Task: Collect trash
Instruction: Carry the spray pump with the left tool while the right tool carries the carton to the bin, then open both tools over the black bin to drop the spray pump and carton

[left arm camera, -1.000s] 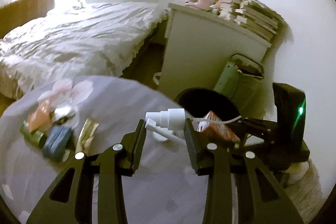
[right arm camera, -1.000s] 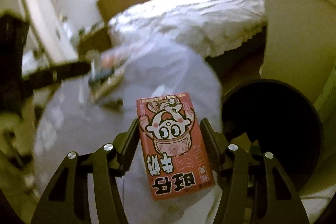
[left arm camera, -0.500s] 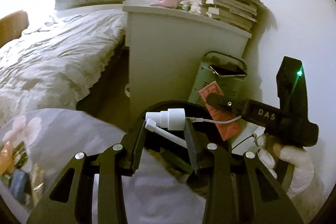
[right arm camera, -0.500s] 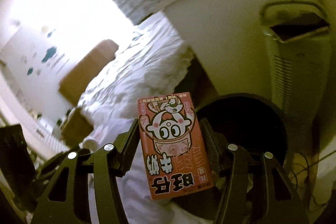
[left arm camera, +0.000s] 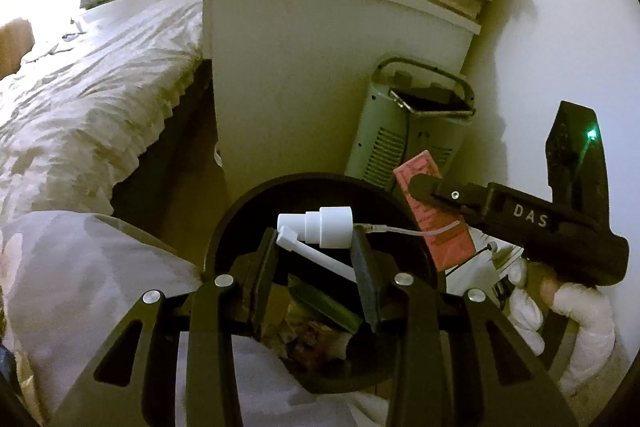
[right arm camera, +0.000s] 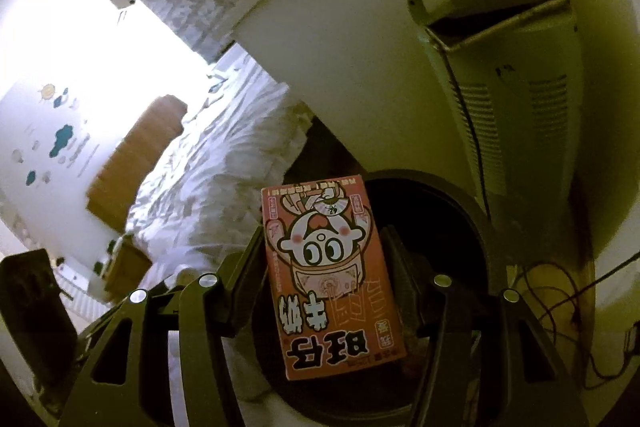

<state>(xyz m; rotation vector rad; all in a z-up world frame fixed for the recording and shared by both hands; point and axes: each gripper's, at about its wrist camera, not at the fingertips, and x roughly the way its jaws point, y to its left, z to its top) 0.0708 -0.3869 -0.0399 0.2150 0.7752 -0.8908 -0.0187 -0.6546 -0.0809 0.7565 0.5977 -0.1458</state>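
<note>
Both tongs are matte black plastic, each with two flat, angular arms that have long cut-out slots near the base. The left tongs [left arm camera: 314,255] carry four round silver screw heads across the arms, and their fingers [left arm camera: 366,275] end in dark ribbed pads. The right tongs [right arm camera: 324,279] are built alike, with four silver screws. Seen from the left wrist view, the right tongs' body bears white letters "DAS", a small silver screw near its tip, and an upright black block with a green light. The right hand [left arm camera: 560,311] wears a white glove.
</note>
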